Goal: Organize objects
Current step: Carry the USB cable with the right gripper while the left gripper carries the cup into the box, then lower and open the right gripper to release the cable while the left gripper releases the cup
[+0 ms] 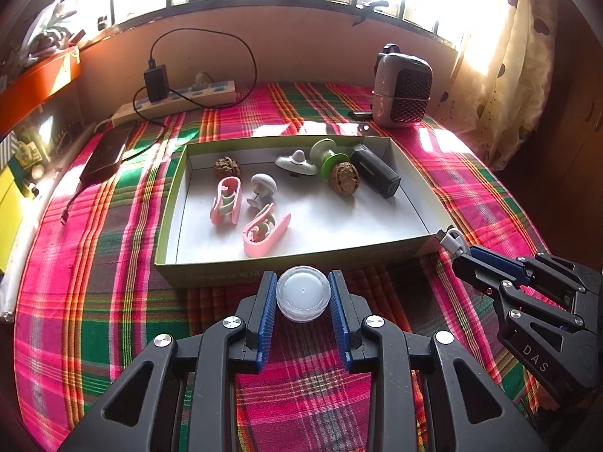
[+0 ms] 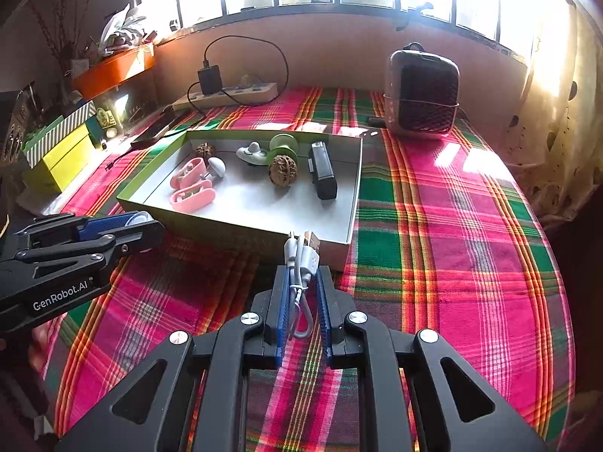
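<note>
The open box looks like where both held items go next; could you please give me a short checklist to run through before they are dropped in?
1. Left gripper holds the white round cap between both pads: ok.
2. Right gripper is shut on the bundled white USB cable: ok.
3. Free floor in the open box, front right part bare: ok.
4. Cap is over the box: not ok, it sits short of the near wall.
5. Cable is over the box: cannot tell, its tip is at the near right corner.
6. Grippers apart from each other: ok.
</note>
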